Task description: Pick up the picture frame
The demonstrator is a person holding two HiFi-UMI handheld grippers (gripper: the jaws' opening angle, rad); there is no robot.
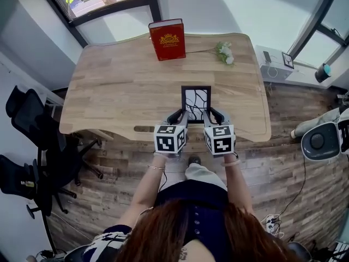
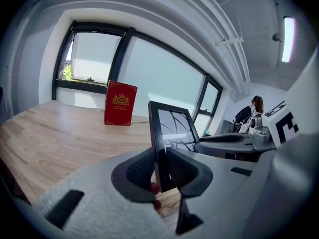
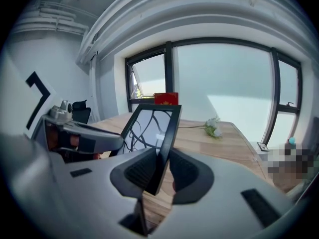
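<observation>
A black picture frame (image 1: 196, 102) with a white, black-lined picture is held over the near part of the wooden table (image 1: 120, 86). My left gripper (image 1: 178, 116) is shut on its left edge, and the left gripper view has the frame (image 2: 169, 133) rising upright from between the jaws (image 2: 160, 169). My right gripper (image 1: 213, 115) is shut on its right edge; in the right gripper view the frame (image 3: 152, 128) leans left out of the jaws (image 3: 162, 169). The frame's lower corners are hidden by the pads.
A red book (image 1: 167, 39) stands at the table's far edge, with a white flower sprig (image 1: 224, 52) to its right. Black office chairs (image 1: 32, 146) stand on the left. A grey side unit (image 1: 274, 64) lies beyond the table's right end.
</observation>
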